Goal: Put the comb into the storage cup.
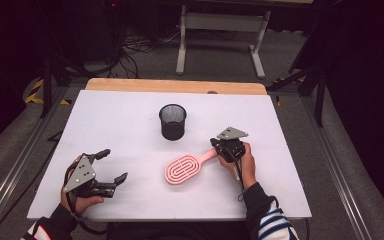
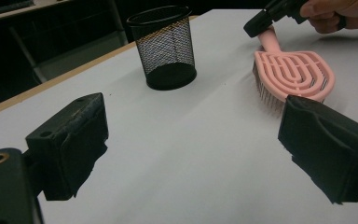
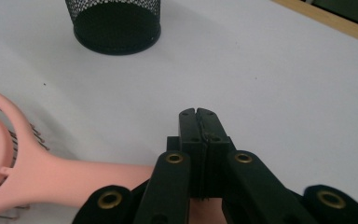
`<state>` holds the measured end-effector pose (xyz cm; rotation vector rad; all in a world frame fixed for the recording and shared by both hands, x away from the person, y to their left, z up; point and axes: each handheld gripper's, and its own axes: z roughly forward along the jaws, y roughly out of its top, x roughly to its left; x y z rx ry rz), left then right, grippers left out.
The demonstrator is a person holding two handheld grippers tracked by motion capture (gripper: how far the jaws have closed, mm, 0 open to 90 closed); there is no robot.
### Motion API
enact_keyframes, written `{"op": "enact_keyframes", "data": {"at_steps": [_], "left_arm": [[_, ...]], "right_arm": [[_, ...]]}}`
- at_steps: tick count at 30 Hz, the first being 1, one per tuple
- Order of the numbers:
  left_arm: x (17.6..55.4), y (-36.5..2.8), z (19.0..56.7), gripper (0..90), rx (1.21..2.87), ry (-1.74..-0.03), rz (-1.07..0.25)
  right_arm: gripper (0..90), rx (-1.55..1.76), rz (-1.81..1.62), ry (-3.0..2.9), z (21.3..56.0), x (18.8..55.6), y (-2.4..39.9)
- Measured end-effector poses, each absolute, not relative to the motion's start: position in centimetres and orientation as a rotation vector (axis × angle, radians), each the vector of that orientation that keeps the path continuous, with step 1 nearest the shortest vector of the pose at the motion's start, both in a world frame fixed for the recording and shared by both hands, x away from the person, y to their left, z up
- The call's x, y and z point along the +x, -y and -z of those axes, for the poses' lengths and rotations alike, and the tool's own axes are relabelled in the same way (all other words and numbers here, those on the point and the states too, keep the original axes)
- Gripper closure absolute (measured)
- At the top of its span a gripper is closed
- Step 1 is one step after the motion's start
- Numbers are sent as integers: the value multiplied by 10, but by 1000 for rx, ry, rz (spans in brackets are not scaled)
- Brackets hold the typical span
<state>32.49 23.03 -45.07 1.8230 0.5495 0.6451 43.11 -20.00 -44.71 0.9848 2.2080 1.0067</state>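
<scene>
Two grippers work a white bench [image 1: 130,107], where a pink vented hairbrush [image 1: 182,169] lies bristles-down near the middle, just in front of a black mesh pen cup [image 1: 172,121] and apart from it. The brush's long axis runs on a diagonal in the high view. The oval head points toward the person's near left, and the slim handle reaches up and right to the right gripper [image 1: 215,144]. That gripper's jaws are pressed together at the very tip of the handle. In the right gripper view the pads meet with no pink between them, and the handle passes underneath the linkage rather than into the bite. The left gripper [image 1: 114,165] rests at the near left corner with its jaws spread wide around nothing, well away from the brush. The likely trouble is an empty lift, since closed jaws that only ride on the handle would rise without it, or nudge it and send the brush spinning across the smooth surface. A pinch taken this far out on the handle could also let the heavier head sag and swing. The light mesh cup looks easy to knock over if the head strikes its rim.
</scene>
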Motion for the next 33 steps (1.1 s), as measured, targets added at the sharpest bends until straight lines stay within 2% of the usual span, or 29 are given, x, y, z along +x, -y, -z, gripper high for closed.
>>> {"op": "enact_keyframes", "data": {"at_steps": [33], "left_arm": [[323,-231,452,89,1846,-541,-631]], "right_arm": [[900,1011,-885,-2357,448,412,194]]}}
